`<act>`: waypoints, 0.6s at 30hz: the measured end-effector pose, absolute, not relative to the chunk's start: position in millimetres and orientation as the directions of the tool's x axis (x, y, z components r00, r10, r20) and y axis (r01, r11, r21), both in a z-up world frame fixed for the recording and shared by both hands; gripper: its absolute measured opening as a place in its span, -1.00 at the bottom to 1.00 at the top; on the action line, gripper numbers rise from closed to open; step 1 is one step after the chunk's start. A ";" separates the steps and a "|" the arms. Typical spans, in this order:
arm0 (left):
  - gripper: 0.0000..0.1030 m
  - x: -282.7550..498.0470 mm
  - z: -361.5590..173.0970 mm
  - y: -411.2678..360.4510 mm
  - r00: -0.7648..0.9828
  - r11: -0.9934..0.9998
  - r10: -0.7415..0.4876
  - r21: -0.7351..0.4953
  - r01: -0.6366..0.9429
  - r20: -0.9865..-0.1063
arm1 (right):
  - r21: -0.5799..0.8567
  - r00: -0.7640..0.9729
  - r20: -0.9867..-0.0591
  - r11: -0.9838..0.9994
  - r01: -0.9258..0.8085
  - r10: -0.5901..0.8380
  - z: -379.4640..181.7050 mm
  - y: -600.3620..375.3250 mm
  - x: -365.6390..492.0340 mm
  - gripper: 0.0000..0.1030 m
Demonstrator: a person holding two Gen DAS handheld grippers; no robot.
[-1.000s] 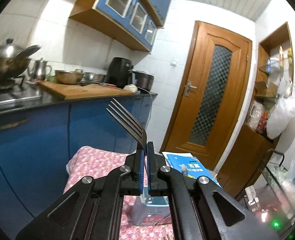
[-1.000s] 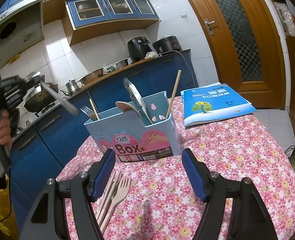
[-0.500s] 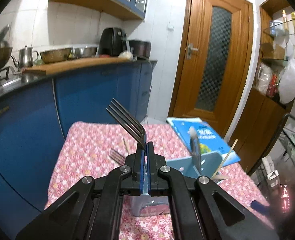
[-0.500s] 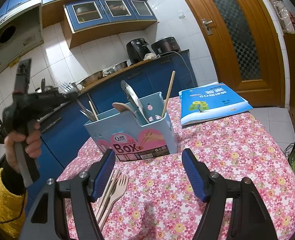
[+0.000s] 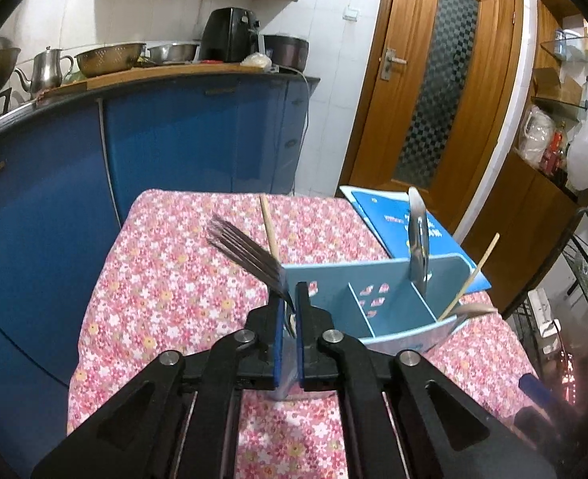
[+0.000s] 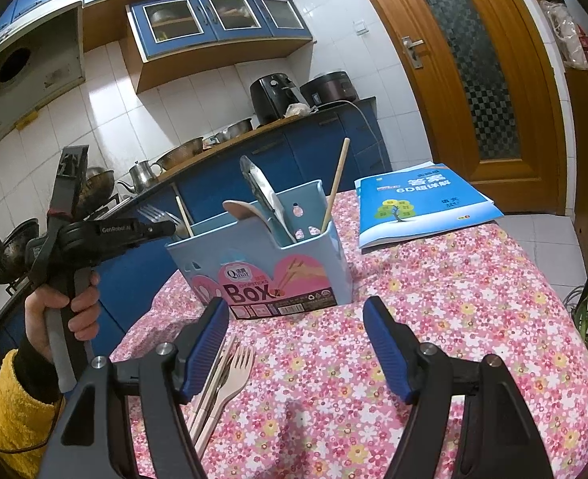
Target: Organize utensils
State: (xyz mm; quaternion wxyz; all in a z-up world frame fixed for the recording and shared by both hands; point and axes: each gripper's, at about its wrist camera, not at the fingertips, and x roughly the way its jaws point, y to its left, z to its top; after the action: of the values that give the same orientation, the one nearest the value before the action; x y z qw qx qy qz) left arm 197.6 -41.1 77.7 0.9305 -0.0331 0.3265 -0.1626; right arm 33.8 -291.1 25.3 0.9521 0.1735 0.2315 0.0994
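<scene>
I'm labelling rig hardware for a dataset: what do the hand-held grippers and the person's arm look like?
Both are black linkage frames with silver pivot bolts and blue ribbed finger pads. The left hand-held gripper has white "GenRobot.AI" lettering, a grey grip and a red band. The right hand-held gripper shows the same blue pads. The bare left hand wears a fuzzy yellow sleeve.

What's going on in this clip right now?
A person is sorting cutlery into a blue utensil box on a floral tablecloth. The left gripper is shut on a metal fork, held over the box's end compartment. The right gripper hangs open and empty above the table, beside a wooden fork and chopsticks not yet put away.
</scene>
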 end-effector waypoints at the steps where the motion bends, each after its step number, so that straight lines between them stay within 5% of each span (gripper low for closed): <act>1: -0.57 195.5 77.1 -40.5 0.732 0.943 -0.329 -0.172 0.283 -0.597 | 0.375 0.873 -0.408 0.921 -0.105 0.266 25.4 -290.6 33.2 0.41; 4: -0.26 187.3 78.3 -37.9 0.737 0.940 -0.339 -0.178 0.292 -0.584 | 0.372 0.873 -0.411 0.923 -0.101 0.261 25.6 -288.8 31.1 0.41; 18: -0.18 136.4 74.1 -12.8 0.728 0.936 -0.351 -0.222 0.272 -0.588 | 0.367 0.870 -0.427 0.926 -0.084 0.248 30.9 -279.1 21.3 0.44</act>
State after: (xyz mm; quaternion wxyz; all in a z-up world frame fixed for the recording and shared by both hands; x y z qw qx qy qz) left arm 136.4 -12.8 74.1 0.9277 -0.0602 0.3280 -0.1679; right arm 21.3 -279.1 30.9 0.9517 0.1710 0.2398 0.0870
